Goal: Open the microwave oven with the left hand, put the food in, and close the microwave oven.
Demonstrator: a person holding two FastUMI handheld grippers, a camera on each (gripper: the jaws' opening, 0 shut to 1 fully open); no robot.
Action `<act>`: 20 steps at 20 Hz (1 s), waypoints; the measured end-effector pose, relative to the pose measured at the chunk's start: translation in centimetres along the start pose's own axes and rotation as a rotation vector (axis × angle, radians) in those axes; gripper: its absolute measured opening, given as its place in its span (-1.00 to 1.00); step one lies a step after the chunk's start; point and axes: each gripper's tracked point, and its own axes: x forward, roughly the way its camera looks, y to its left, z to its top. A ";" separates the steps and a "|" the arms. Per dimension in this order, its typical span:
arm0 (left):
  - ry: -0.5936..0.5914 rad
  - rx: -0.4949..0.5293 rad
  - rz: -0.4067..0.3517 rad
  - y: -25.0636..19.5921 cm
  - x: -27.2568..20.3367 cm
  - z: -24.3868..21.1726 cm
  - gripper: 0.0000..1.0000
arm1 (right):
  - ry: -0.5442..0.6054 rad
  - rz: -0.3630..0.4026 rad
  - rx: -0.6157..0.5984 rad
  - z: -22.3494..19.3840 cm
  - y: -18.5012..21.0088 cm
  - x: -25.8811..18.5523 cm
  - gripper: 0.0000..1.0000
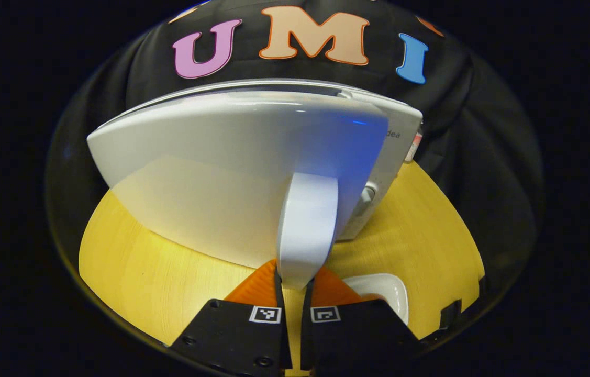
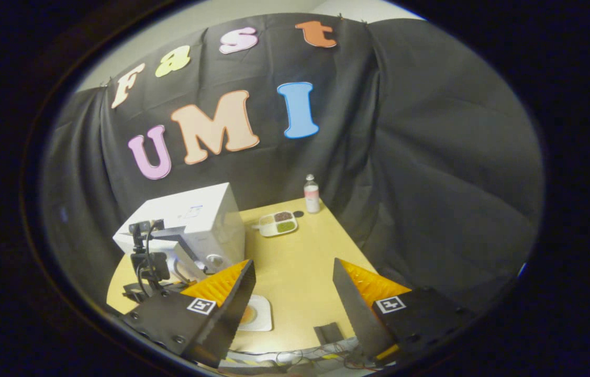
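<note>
Left gripper (image 1: 295, 285): fingers drawn close together, clamped on the lower end of the door handle (image 1: 308, 230), one finger on each side of it.
Left gripper, as seen from the right gripper view (image 2: 156, 264): at the front of the microwave, low over the table, with a camera and cables on top of it.
Door handle: white, upright bar on the microwave door (image 1: 232, 157); its lower tip sits between the fingers.
Microwave door: white and glossy, swung partly out from the body, facing the left gripper's camera.
Microwave (image 2: 190, 225): white box at the left side of the yellow table (image 2: 300, 267); control panel with a round knob (image 1: 368, 195) just right of the door.
Right gripper (image 2: 295, 283): fingers wide apart, holding nothing, raised above the table's near edge and pointing toward the far wall.
Food plate (image 2: 255, 313): white square plate with something orange-brown on it, on the table just in front of the microwave, beside the right gripper's left finger; its rim shows by the left gripper (image 1: 386, 290).
Divided tray (image 2: 278, 223): white, dark and green contents, behind the microwave's right side.
Bottle (image 2: 311, 194): clear with pink contents, upright at the table's far edge.
</note>
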 end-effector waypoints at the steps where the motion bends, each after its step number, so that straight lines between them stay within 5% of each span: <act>1: 0.006 0.005 0.000 0.2 -0.7 -0.6 -0.82 | 0.008 0.027 -0.003 -0.2 0.8 0.5 0.86; 6: 0.001 0.006 0.034 1.9 -3.4 -2.8 -0.73 | 0.032 0.139 -0.053 -0.9 3.7 2.1 0.89; 11: -0.021 -0.118 0.060 3.7 -6.3 -3.6 -0.46 | 0.070 0.220 -0.105 -2.1 5.5 3.4 0.89; 16: -0.056 -0.144 0.143 7.2 -9.5 -4.7 0.43 | 0.095 0.291 -0.140 -3.2 7.0 4.1 0.89; 20: -0.074 -0.209 0.201 9.7 -12.1 -5.6 0.67 | 0.121 0.327 -0.177 -4.6 7.5 4.3 0.89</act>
